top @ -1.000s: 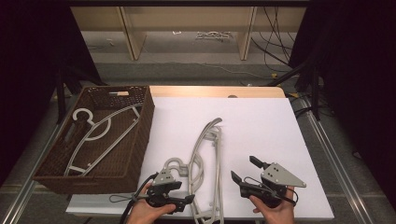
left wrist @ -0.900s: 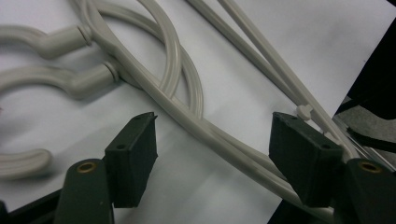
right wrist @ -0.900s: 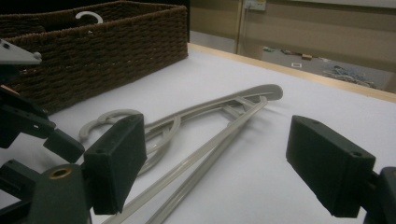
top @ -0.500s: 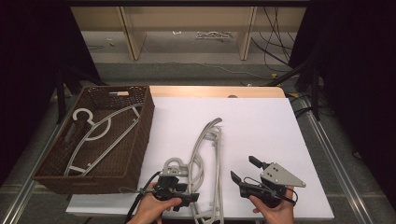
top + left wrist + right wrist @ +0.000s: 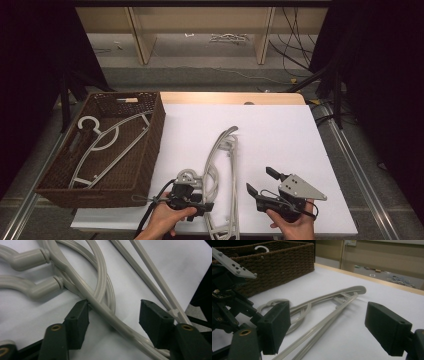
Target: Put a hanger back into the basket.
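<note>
Two grey hangers point(image 5: 222, 175) on table; one white hanger point(image 5: 107, 142) in one basket point(image 5: 150, 150).

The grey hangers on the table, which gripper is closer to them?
Left. The left gripper straddles an arm of the grey hangers, its jaws just closing around it, not yet pinching. The right gripper hovers open beside them, apart.

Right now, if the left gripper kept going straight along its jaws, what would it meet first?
Probably the grey hangers on the white table. One hanger arm already runs between the left gripper's jaws, which have just been closing; whether the left pad touches it is unclear.
</note>
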A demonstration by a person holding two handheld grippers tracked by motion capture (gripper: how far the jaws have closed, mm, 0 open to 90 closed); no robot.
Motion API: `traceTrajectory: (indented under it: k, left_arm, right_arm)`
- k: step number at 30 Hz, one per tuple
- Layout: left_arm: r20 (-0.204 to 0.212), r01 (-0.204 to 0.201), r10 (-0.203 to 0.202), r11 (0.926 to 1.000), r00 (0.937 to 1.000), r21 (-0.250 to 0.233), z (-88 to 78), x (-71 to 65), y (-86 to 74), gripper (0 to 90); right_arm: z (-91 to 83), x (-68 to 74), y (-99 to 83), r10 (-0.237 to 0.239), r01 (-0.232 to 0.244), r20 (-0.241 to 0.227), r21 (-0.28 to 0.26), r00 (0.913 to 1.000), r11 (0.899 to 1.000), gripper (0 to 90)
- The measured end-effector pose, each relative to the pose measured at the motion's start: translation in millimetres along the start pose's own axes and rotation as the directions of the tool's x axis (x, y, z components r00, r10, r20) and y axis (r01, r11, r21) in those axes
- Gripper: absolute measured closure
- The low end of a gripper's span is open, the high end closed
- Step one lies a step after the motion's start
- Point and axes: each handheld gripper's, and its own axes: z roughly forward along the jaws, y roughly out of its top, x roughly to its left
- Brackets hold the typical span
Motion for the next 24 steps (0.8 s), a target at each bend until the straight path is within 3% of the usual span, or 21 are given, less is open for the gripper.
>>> traceTrajectory:
  k: [1, 2, 3, 4, 7, 8, 10, 11, 14, 20, 24]
  left_arm:
    - [0.002, -0.007, 0.007, 0.9999, 1.0000, 0.009, 0.3, -0.3, 0.7, 43.1]
    - [-0.033, -0.035, 0.036, 0.9993, 0.9988, 0.012, 1.1, -2.8, 1.2, 46.9]
    - [-0.035, -0.037, 0.038, 0.9992, 0.9987, 0.012, 1.3, -3.1, 1.1, 47.6]
    - [-0.045, -0.058, 0.059, 0.9979, 0.9972, 0.028, 0.5, -2.8, 1.3, 48.4]
    - [-0.053, -0.073, 0.075, 0.9968, 0.9958, 0.033, 0.2, -1.9, 1.7, 52.8]
    - [-0.046, -0.052, 0.053, 0.9985, 0.9976, 0.016, 1.2, -1.7, 1.8, 52.8]
    - [-0.034, -0.061, 0.062, 0.9977, 0.9975, 0.030, -0.4, 1.9, 2.7, 56.3]
    - [-0.017, -0.017, 0.017, 0.9997, 0.9997, 0.016, 0.3, 4.8, 3.5, 57.4]
    - [-0.002, -0.005, 0.005, 0.9998, 1.0000, 0.022, -0.5, 7.7, 4.8, 58.7]
    - [0.030, 0.054, -0.055, 0.9980, 0.9980, 0.031, -2.3, 18.4, 8.5, 64.2]
    - [0.039, 0.067, -0.069, 0.9968, 0.9969, 0.044, -5.9, 24.2, 11.7, 66.8]
  right_arm:
    - [0.7, 0.0, -0.4, 0.000, 0.000, 0.004, -0.004, 1.0000, 1.000, 21.8]
    - [0.8, -0.3, -0.7, 0.009, -0.009, -0.009, 0.002, 0.9999, 1.000, 21.8]
    - [2.0, 0.0, -0.9, 0.012, -0.012, -0.009, -0.016, 0.9999, 1.000, 21.8]
    - [0.8, -0.1, -0.1, 0.002, -0.002, 0.005, -0.006, 1.0000, 1.000, 21.9]
    - [1.6, -0.4, -0.7, 0.005, -0.005, -0.008, 0.011, 1.0000, 1.000, 21.8]
    - [1.6, -0.4, -0.7, 0.005, -0.005, -0.008, 0.011, 1.0000, 1.000, 21.8]
    - [1.7, 0.1, 0.2, -0.002, 0.002, -0.008, 0.000, 1.0000, 1.000, 22.0]
    - [1.9, -0.1, 0.1, -0.005, 0.005, -0.006, 0.005, 1.0000, 1.000, 22.0]
    - [1.9, 0.3, -0.3, 0.000, 0.000, -0.007, 0.004, 1.0000, 1.000, 22.0]
    - [1.9, -0.3, 0.3, -0.001, 0.001, -0.013, -0.002, 0.9999, 1.000, 22.1]
    - [2.4, -0.1, -0.4, 0.003, -0.003, -0.015, 0.001, 0.9999, 1.000, 22.1]
